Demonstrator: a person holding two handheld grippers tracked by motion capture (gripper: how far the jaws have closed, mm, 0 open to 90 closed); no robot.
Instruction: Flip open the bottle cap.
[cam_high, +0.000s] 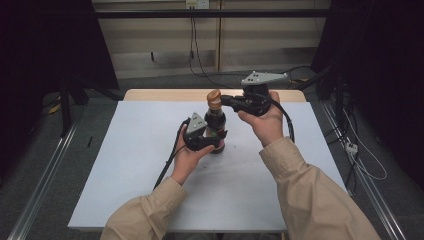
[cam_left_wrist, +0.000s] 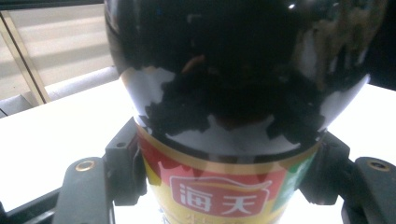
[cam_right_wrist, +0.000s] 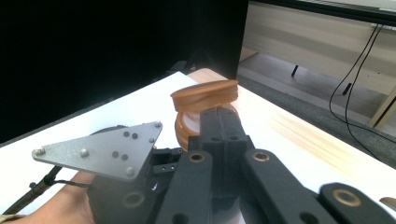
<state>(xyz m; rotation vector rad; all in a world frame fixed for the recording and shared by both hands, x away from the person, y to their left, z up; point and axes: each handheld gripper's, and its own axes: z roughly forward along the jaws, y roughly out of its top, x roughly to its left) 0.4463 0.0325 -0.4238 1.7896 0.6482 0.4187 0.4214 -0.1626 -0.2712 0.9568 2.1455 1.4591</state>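
Note:
A dark glass sauce bottle with a red and yellow label stands upright on the white table. My left gripper is shut on its lower body. In the left gripper view the bottle sits between the two black pads, which press on the label band. The bottle's brown flip cap has its lid tilted up. My right gripper comes in level from the right, its jaws shut together with the tips against the cap, just below the raised lid. Its closed tips hide part of the cap.
The table's wooden back edge lies behind the bottle. Black cables run over the grey floor beyond it, and metal rails flank the table. Dark curtains stand at both sides. The left gripper's grey plate sits below the cap.

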